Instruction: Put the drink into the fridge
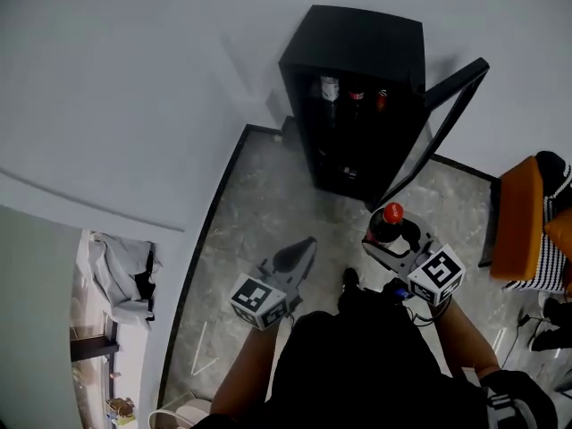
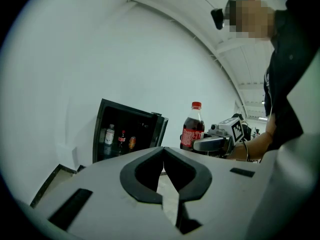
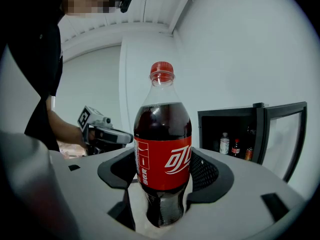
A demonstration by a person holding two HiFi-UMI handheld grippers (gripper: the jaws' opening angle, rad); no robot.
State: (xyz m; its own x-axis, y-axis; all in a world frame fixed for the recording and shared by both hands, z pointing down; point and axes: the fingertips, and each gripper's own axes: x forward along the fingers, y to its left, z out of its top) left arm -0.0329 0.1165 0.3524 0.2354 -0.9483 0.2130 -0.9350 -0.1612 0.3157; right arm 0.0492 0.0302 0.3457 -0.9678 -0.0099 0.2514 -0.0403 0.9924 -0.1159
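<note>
Right tool [image 3: 161, 184] pinches the upright dark cola bottle with red cap and label [image 3: 162, 149] above the grey marbled floor [image 1: 259, 213], near the small black fridge [image 1: 357, 43]; fridge door [image 1: 442, 114] stands open. Left tool [image 2: 163, 153] pressed together, empty.

Light: bright, soft and even across the white walls [image 1: 134, 79].
Fridge [image 1: 366, 38]: black and dim inside; its bottles [image 1: 354, 93] barely lit.
Shadows: faint, soft, on the wall left of the fridge.
Distortion: strong fisheye; dark rings border both gripper views.
Focus: cola bottle [image 3: 162, 154] label sharp; nearest foreground soft.
Glare: small highlights on its shoulder.
</note>
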